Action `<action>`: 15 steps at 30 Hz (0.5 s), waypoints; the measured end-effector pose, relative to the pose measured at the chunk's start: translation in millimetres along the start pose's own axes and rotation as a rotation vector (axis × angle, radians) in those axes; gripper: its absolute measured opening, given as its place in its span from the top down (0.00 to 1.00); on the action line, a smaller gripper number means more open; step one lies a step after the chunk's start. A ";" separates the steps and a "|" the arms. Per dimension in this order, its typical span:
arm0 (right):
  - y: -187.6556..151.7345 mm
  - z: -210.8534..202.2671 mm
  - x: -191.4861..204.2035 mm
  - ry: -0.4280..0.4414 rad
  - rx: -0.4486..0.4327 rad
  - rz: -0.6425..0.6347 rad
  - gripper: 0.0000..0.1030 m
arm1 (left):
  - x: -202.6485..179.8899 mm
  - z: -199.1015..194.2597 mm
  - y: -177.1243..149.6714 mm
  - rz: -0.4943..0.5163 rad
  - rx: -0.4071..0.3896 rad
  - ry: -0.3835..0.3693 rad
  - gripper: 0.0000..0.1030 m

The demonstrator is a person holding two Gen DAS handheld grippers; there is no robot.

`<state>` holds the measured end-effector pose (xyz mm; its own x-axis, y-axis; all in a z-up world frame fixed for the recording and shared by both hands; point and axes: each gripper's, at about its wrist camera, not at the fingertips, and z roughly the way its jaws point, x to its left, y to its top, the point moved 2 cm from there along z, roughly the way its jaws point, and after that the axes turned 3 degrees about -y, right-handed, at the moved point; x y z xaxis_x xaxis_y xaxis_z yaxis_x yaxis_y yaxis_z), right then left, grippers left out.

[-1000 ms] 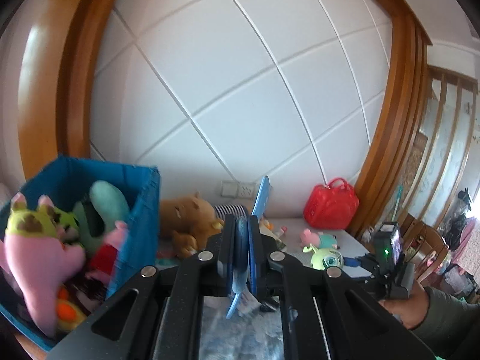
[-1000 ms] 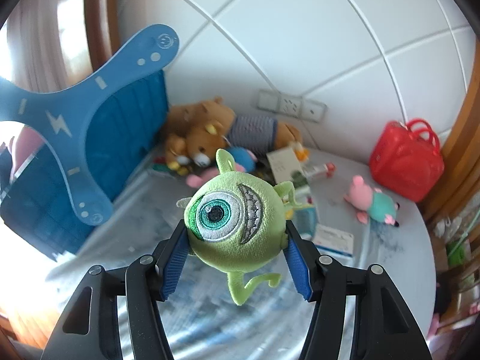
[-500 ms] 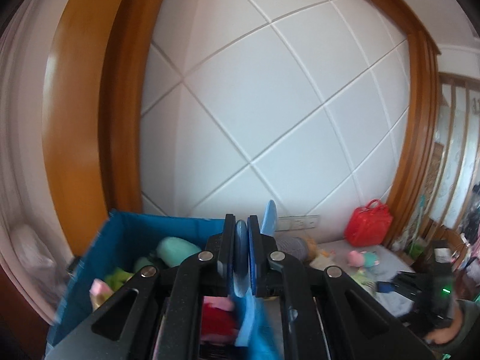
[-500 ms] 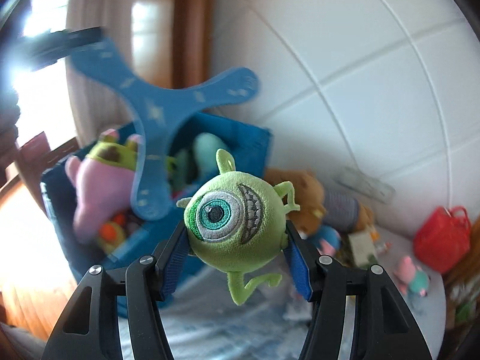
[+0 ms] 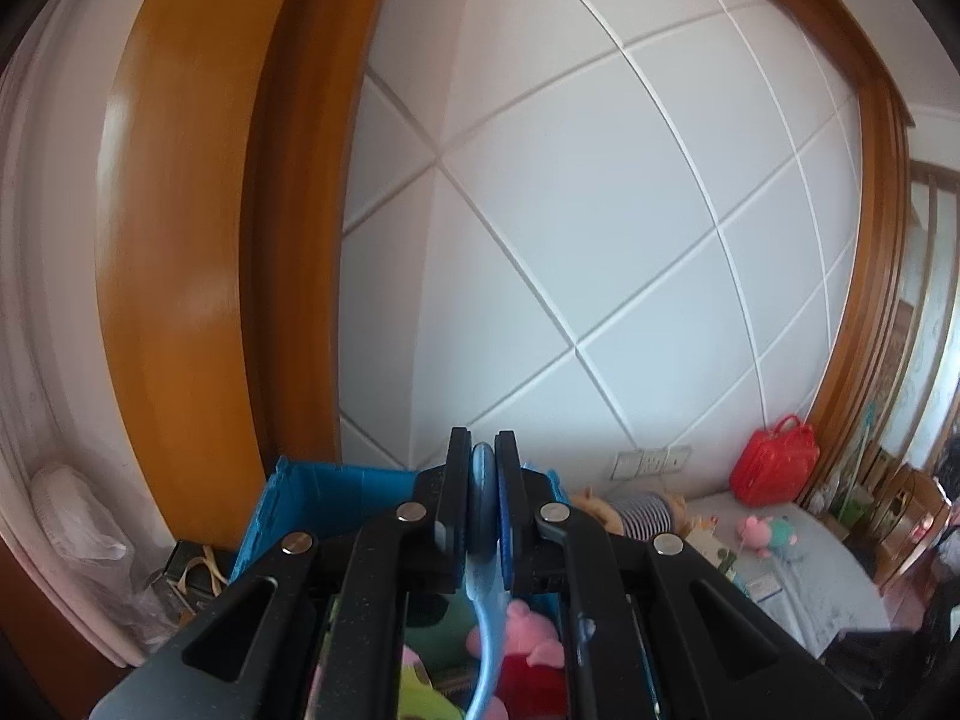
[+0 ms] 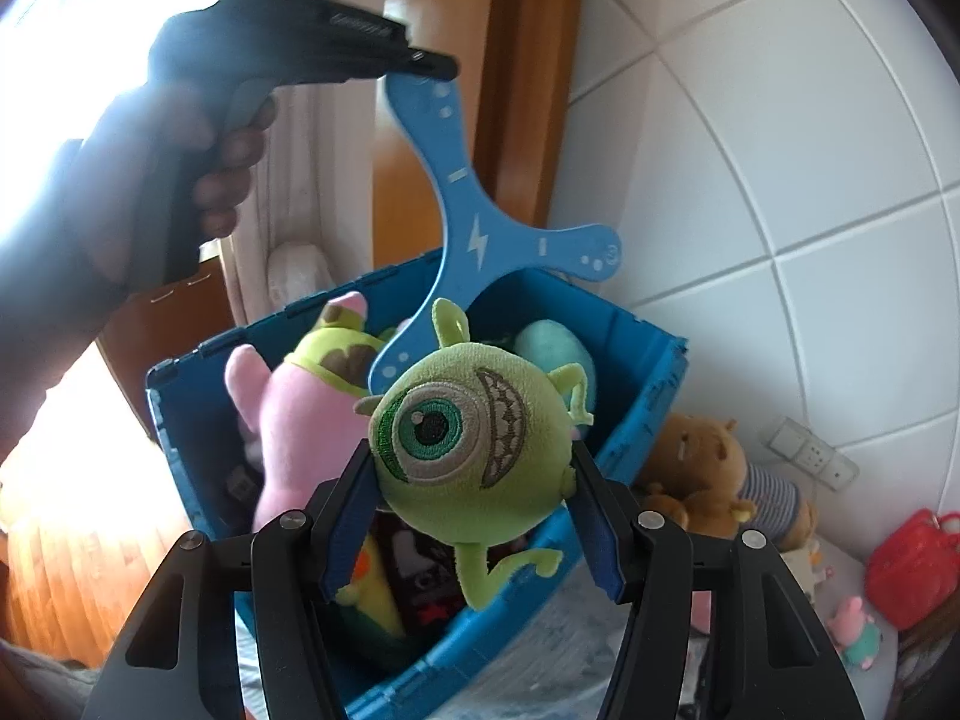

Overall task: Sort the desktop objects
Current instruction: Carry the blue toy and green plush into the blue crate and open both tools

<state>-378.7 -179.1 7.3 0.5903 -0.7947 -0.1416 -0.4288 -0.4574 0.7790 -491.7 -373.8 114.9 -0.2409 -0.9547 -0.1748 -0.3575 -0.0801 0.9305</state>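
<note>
My right gripper (image 6: 474, 516) is shut on a green one-eyed plush ball (image 6: 474, 450), held just above the near side of a blue storage bin (image 6: 636, 420). My left gripper (image 5: 483, 510) is shut on the tip of a flat blue three-armed boomerang (image 6: 474, 228), which hangs over the bin's far side. In the left wrist view the boomerang (image 5: 485, 612) shows edge-on between the pads, with the bin (image 5: 300, 504) below. A hand (image 6: 222, 162) holds the left gripper at the upper left of the right wrist view.
The bin holds a pink and green plush (image 6: 300, 414), a teal plush (image 6: 552, 354) and other toys. On the table to the right lie a brown bear (image 6: 702, 468), a red handbag (image 6: 912, 564) and a small pink pig toy (image 6: 858, 630). A wooden frame (image 5: 180, 240) rises behind the bin.
Both grippers have travelled left and upward from the table's middle to over the blue bin, each keeping its toy. The boomerang now hangs above the bin's far side.
</note>
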 end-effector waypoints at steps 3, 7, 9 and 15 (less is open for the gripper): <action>9.0 7.8 10.5 0.017 0.004 -0.014 0.37 | 11.1 11.0 8.0 -0.009 0.024 0.025 0.85; 12.7 14.1 21.6 0.005 -0.001 -0.035 0.00 | 28.4 11.9 9.6 -0.041 0.010 0.067 0.00; 12.3 14.8 25.2 0.005 -0.007 -0.034 0.01 | 31.5 10.6 6.8 -0.038 0.015 0.067 0.00; 2.8 14.3 25.1 0.013 0.013 -0.012 0.00 | 27.7 -6.5 -9.8 -0.050 0.010 0.067 0.00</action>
<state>-374.9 -206.1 -2.8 0.6043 -0.7838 -0.1431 -0.4303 -0.4722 0.7694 -489.0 -401.3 103.1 -0.1618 -0.9666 -0.1989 -0.3769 -0.1258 0.9177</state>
